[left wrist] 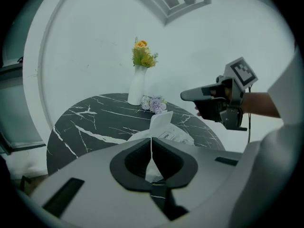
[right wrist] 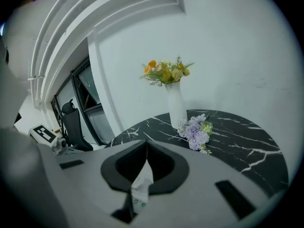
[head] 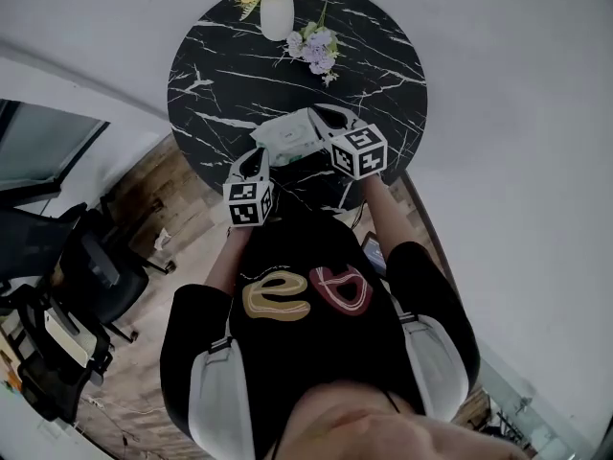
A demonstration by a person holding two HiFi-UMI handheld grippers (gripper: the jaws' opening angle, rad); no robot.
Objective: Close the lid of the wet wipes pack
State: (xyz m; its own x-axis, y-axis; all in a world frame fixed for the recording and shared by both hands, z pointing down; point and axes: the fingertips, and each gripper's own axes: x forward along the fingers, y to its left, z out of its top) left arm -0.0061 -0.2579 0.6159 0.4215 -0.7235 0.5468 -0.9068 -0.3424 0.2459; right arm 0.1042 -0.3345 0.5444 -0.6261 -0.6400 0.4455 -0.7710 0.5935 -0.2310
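Observation:
A white wet wipes pack (head: 285, 134) lies near the front edge of a round black marble table (head: 230, 75). In the left gripper view the pack (left wrist: 176, 137) shows just beyond the jaws, its lid flap (left wrist: 161, 121) standing up. My left gripper (head: 257, 157) (left wrist: 152, 144) is shut and empty, at the pack's near left corner. My right gripper (head: 326, 115) (right wrist: 146, 146) is shut too and hovers over the pack's right end; a bit of the pack (right wrist: 141, 194) shows below its jaws. From the left gripper view, the right gripper (left wrist: 191, 95) hangs above the table at right.
A white vase with yellow flowers (head: 277, 12) (right wrist: 175, 106) stands at the table's far edge, a small purple bunch (head: 316, 48) (right wrist: 195, 133) beside it. Office chairs (head: 96, 266) stand on the wooden floor to the left. White walls surround the table.

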